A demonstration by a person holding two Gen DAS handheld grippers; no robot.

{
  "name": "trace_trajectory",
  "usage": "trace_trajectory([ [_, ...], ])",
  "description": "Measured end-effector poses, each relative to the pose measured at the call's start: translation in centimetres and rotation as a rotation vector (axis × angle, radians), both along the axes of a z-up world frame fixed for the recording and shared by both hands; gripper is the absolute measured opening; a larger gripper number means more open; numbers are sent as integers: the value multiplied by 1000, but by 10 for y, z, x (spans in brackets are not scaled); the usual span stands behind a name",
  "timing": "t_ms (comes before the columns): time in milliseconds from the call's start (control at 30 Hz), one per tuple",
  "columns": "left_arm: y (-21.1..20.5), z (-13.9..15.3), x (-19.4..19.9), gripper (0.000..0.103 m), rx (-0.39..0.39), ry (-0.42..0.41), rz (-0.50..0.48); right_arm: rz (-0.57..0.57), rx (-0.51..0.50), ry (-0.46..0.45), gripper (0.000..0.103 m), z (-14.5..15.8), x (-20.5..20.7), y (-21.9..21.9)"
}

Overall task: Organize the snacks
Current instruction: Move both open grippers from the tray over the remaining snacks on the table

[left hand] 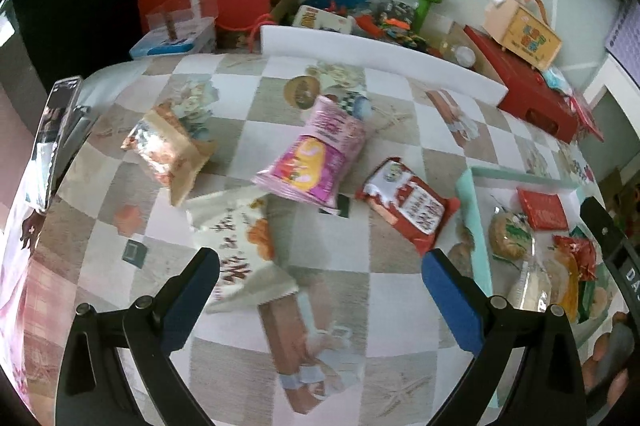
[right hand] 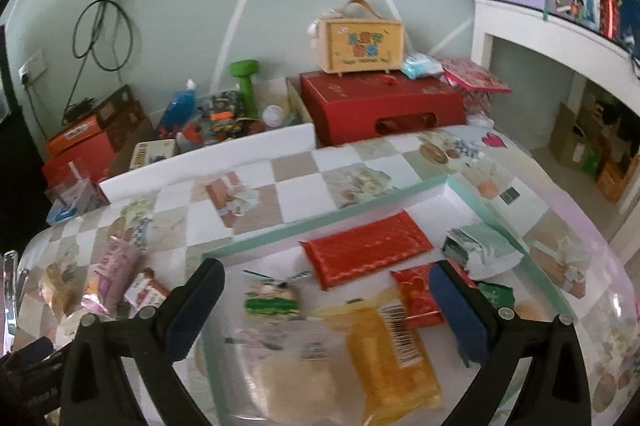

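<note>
Wide-spread left claw [left hand: 320, 274] above white snack bag [left hand: 240, 246] on checkered cloth [left hand: 360, 306]

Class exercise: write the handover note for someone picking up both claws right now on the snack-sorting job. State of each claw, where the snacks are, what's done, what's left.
Left claw: open, empty, above the checked cloth near the white snack bag.
Right claw: open, empty, over the mint-rimmed tray.
Done: the tray holds the flat red packet, yellow packet, green-and-white packet, small red packet and a pale green pack.
Left: still loose on the cloth are the white bag, pink bag, red bag and orange bag.
</note>
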State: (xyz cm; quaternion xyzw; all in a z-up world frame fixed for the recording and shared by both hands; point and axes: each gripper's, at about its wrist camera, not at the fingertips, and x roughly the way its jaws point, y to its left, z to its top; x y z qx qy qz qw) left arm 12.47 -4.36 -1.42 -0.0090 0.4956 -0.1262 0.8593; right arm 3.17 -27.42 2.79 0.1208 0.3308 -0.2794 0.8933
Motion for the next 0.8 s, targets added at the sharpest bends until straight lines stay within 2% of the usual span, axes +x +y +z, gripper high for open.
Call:
trace_trajectory([
  [233,44,-1,15,101,-94,32,102,55,3,1,103,5,14,26],
  [500,85,-12,26,101,-119,82,219,139,48,-7,103,7,34,56],
  [800,99,-25,31,101,-119,148,272,268,72,45,103,-10,59,89],
])
